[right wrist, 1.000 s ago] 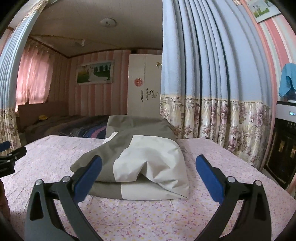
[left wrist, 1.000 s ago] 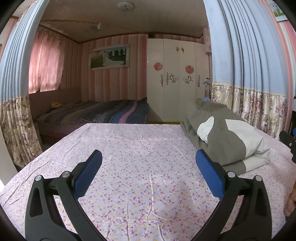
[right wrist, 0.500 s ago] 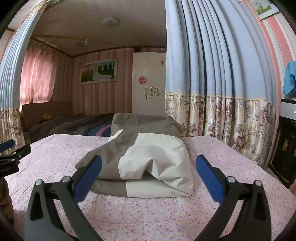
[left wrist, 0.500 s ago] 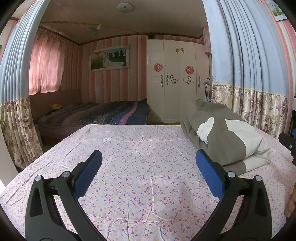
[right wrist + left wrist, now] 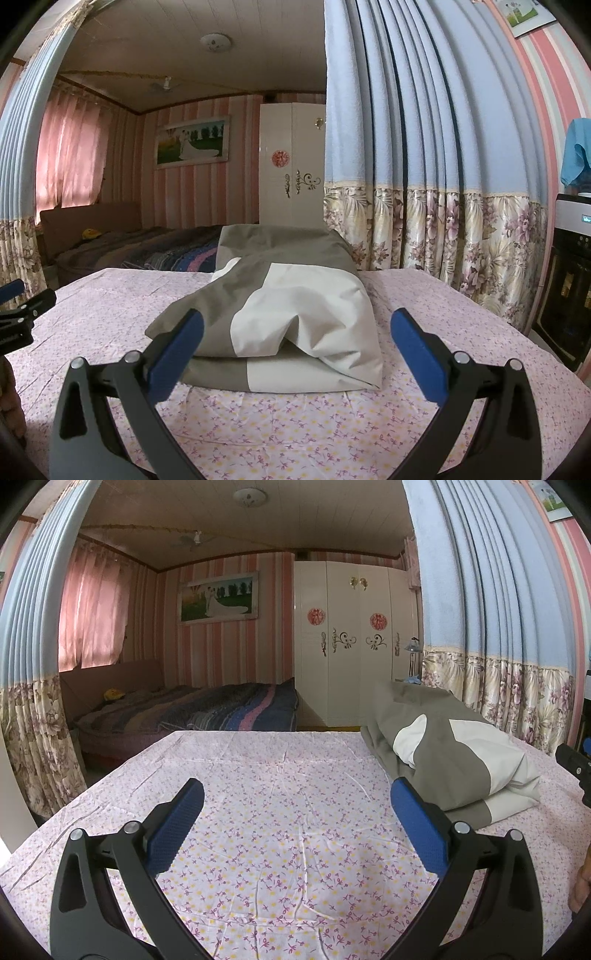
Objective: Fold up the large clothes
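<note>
Right wrist: folded grey-white garment bundled on sheet; both hand-held grippers spread, empty.

Folded garment lies on the sheet, curtain behind.

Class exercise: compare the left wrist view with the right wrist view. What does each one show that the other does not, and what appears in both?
Only the left wrist view shows the wardrobe's second red emblem and a small lamp beside it. Only the right wrist view shows a blue cloth hanging at the far right above a dark appliance. Both show the folded grey and white garment on the flowered sheet, the far bed, and open grippers: left gripper, right gripper.
</note>
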A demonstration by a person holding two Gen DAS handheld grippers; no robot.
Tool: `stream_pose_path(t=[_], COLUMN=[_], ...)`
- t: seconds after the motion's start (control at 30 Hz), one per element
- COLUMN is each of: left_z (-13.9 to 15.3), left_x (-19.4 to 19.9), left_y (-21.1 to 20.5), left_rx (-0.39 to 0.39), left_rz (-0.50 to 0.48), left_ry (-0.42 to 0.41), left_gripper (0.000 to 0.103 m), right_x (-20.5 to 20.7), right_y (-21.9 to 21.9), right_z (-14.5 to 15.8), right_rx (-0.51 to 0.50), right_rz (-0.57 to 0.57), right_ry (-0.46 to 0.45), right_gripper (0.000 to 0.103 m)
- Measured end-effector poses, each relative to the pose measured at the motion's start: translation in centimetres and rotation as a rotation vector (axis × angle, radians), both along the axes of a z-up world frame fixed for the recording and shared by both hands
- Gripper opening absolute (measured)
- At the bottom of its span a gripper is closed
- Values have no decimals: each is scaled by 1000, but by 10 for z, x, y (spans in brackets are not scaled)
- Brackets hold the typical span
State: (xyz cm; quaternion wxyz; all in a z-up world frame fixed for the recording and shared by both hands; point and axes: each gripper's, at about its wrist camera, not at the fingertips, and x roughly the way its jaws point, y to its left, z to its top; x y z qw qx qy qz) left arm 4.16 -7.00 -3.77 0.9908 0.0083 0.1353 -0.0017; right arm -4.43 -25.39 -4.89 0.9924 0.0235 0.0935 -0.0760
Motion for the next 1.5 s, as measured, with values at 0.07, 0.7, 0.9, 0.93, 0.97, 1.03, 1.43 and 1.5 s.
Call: stream_pose_path(t=[0.07, 0.7, 0.9, 0.93, 0.97, 1.03, 1.43, 1.5], left_z=[0, 0, 0, 0, 0, 0, -1, -2], left_x=[0, -1, 0, -1, -1, -1, 4, 7], left_y=[0, 3, 4, 3, 4, 3, 9, 11], left_rx=[0, 0, 1, 1, 1, 2, 0, 8], left_rz=[0, -2, -2, -2, -3, -2, 7, 6], left_ry=[0, -2, -2, -2, -2, -2, 15, 18], left_gripper=[100, 100, 100, 100, 100, 100, 100, 100], right_x=[0, -1, -1, -1, -2, -2, -3, -2], right_y=[0, -1, -1, 0, 0, 0, 0, 0], right_z=[0, 1, 1, 1, 1, 1, 1, 2], right_rx=[1, 2, 2, 1, 1, 1, -6, -6], right_rz=[-3, -6, -5, -5, -7, -7, -6, -7], right_ry=[0, -1, -1, 0, 0, -1, 0, 1], right_gripper=[101, 101, 101, 101, 101, 101, 101, 101])
